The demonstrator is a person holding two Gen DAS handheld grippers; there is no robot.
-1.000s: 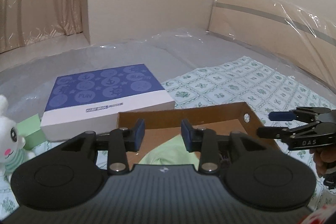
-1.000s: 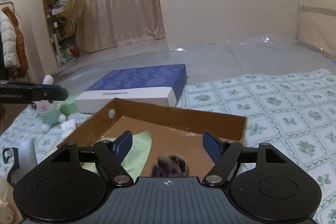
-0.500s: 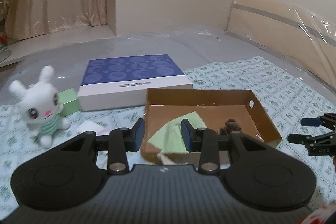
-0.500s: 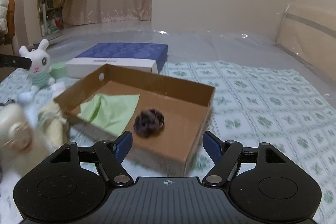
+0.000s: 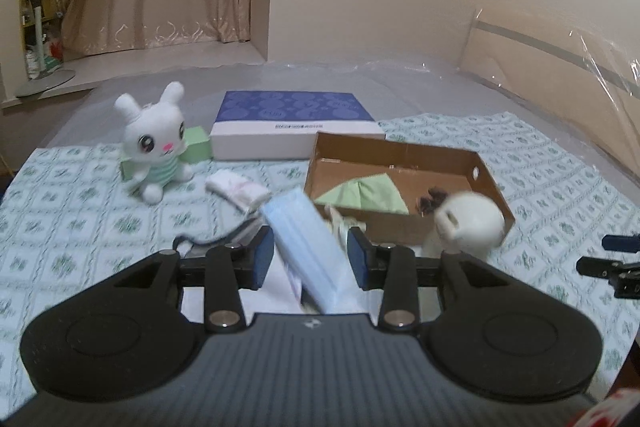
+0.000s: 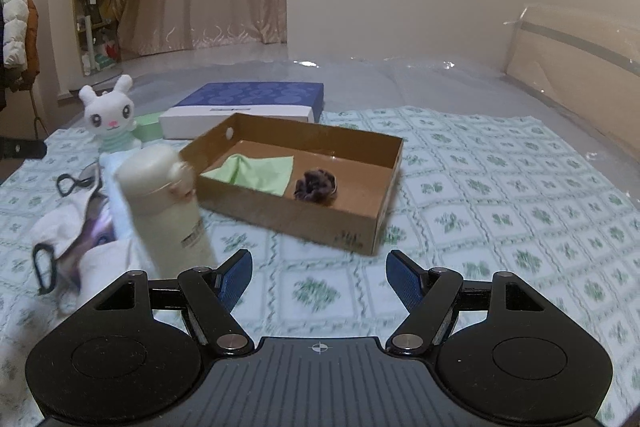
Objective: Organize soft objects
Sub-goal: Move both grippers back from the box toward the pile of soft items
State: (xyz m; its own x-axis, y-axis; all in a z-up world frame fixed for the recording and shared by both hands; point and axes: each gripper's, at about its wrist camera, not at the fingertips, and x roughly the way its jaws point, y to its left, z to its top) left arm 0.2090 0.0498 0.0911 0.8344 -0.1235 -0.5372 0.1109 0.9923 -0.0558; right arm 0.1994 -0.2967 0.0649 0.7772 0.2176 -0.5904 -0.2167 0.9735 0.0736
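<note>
Left gripper fingers, half-parted, straddle a pale blue face mask; right gripper gapes empty, brown cardboard tray edge at twelve o'clock.

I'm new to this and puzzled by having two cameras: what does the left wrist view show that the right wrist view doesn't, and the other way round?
Only the left wrist view shows the light blue face mask lying between the left gripper fingers. Only the right wrist view shows the coats hanging at far left and the wide-open right gripper. Both show the cardboard box holding a green cloth and dark scrunchie, plus the white bunny, blue box and cream bottle.
</note>
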